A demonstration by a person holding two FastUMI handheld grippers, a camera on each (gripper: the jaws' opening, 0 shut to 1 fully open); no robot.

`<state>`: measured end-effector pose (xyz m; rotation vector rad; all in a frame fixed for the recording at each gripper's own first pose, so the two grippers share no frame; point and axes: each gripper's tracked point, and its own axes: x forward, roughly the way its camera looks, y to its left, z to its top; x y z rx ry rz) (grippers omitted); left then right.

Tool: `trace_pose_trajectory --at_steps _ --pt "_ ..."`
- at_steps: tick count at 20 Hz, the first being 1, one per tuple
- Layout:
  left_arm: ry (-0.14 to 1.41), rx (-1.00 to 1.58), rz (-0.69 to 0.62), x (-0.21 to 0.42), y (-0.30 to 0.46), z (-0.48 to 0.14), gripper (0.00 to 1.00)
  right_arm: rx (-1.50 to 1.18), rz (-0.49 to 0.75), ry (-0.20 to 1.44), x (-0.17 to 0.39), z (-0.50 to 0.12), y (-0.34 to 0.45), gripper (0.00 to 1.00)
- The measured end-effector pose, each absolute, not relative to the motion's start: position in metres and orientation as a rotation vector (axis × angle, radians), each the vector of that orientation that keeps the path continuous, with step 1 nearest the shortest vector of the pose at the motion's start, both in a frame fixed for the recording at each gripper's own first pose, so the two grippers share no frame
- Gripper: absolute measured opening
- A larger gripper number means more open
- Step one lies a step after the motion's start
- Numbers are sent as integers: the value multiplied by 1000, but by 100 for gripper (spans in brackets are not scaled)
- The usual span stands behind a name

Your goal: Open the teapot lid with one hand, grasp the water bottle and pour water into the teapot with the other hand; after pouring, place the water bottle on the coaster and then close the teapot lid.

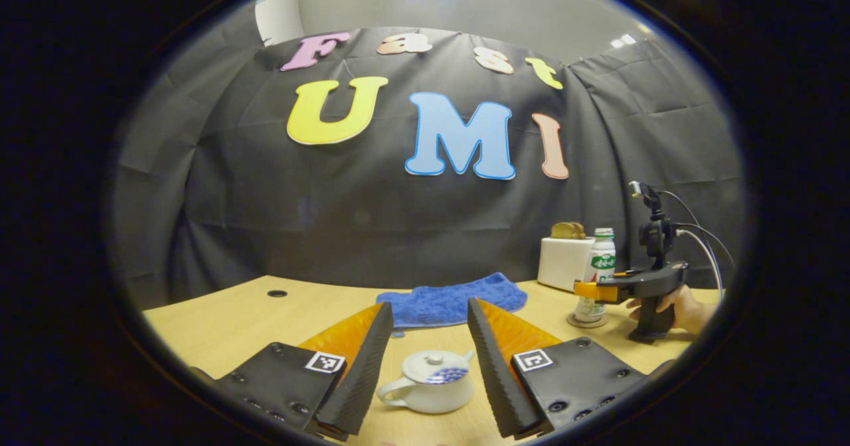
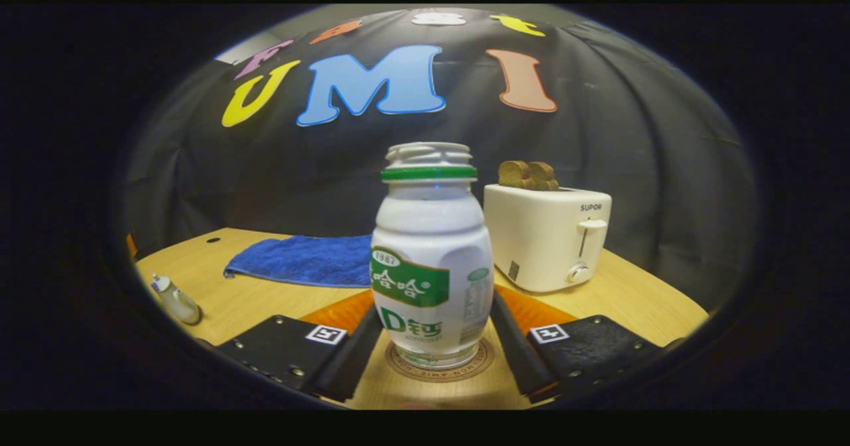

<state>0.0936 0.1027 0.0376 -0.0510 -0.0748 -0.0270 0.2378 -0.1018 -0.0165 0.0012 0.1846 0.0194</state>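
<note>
SUPOR reads on the toaster (image 2: 548,237) right of centre. My right gripper (image 2: 435,346) has its fingers spread either side of the water bottle (image 2: 431,273), standing on its coaster (image 2: 441,370); contact unclear. My left gripper (image 1: 425,366) fingers gape around the lidded teapot (image 1: 431,383) low in frame, untouched; bare table (image 1: 232,316) lies left.

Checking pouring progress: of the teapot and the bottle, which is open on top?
The bottle: its threaded mouth has no cap. The teapot has its lid on, knob up.
</note>
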Motion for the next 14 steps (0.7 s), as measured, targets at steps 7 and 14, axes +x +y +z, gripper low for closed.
trace_pose_trajectory --at_steps 7,14 --pt "-108 -74 -11 88 112 48 72 -34 -16 134 203 4 -95 99" --pt "-52 -107 -6 47 86 41 98 30 -80 103 94 23 -75 99"
